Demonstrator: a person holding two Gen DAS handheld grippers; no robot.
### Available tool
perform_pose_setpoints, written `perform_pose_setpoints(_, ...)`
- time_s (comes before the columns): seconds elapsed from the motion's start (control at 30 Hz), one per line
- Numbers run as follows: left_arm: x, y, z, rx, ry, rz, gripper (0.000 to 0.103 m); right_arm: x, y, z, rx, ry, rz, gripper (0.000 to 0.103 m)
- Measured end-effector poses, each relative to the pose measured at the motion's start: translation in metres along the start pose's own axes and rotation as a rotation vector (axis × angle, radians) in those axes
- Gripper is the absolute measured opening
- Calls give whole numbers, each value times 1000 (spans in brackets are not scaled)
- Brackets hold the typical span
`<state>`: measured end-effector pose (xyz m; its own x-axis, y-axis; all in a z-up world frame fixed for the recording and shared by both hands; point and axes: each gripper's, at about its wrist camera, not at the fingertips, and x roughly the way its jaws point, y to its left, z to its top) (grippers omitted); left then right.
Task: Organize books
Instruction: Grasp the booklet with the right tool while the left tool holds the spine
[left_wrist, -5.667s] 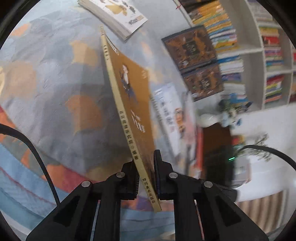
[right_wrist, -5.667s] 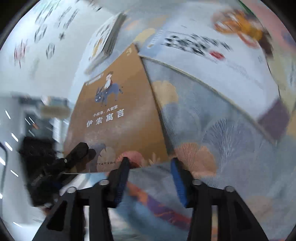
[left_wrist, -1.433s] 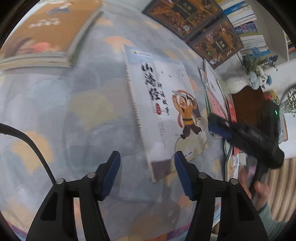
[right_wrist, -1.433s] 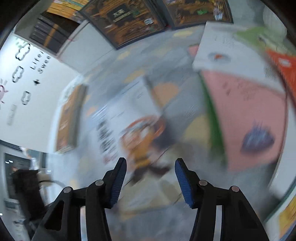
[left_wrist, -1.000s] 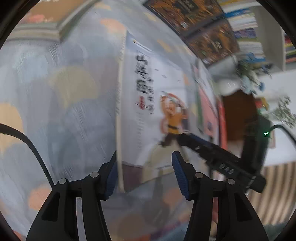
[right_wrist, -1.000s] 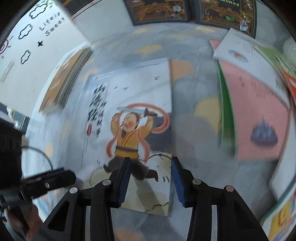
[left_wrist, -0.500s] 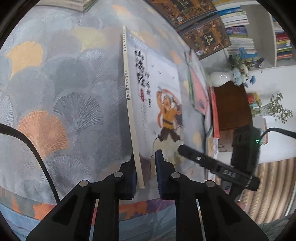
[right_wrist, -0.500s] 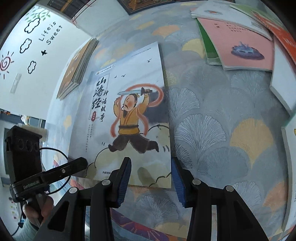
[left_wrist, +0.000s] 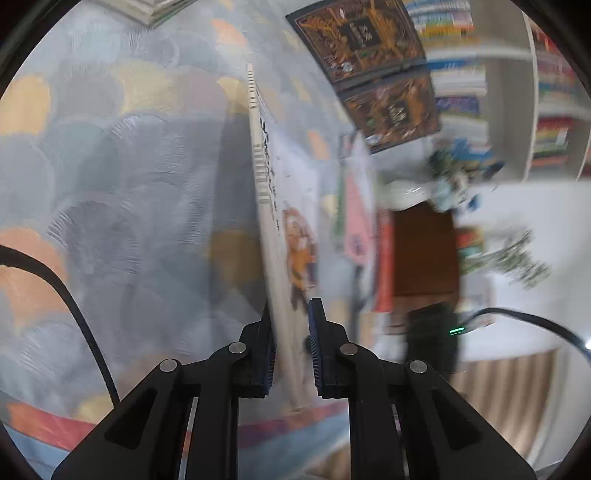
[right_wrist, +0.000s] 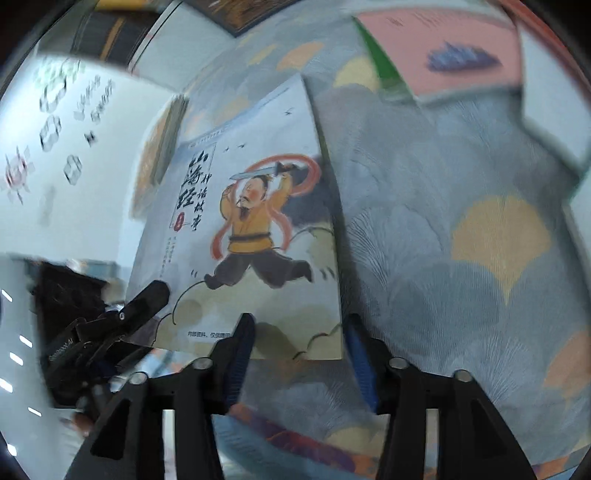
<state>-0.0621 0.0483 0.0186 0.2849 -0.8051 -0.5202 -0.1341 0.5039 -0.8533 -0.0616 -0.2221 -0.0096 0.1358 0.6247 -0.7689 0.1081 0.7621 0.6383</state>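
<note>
A thin grey-white picture book (left_wrist: 280, 236) with a sword-swinging figure in yellow on its cover (right_wrist: 251, 221) is tilted up off the patterned rug. My left gripper (left_wrist: 290, 354) is shut on its near spine corner; in the right wrist view that same gripper (right_wrist: 122, 317) shows at the book's lower left corner. My right gripper (right_wrist: 299, 354) hovers over the book's near right corner with its jaws opening. Its pads do not press on the cover.
A stack of orange-brown books (left_wrist: 155, 9) lies at the rug's far side (right_wrist: 162, 147). A pink and green book (right_wrist: 443, 51) and other loose books lie to the right. Two dark ornate books (left_wrist: 369, 48) lean against a white bookshelf (left_wrist: 517, 110). A dark wooden cabinet (left_wrist: 421, 251) stands beyond.
My left gripper closed on the book's spine edge and lifted that side off the rug. My right gripper came closer to the book's near corner and spread its jaws wider.
</note>
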Motion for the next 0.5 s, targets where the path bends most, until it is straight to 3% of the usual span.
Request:
perform_pose_setpoints(0.23, -2, 0, 15, -111, 31, -143, 13, 1, -43, 8, 240, 17, 272, 61)
perform_pose_setpoints(0.4, -5, 10, 22, -188, 55, -206, 13, 14, -44, 19, 295, 7, 376, 61)
perform_pose_setpoints(0.43, -5, 14, 23, -207, 61, -216, 13, 17, -40, 21, 298, 3, 394, 61)
perform_pose_setpoints(0.5, -6, 18, 25, -224, 67, -217, 12, 20, -32, 20, 285, -3, 413, 48)
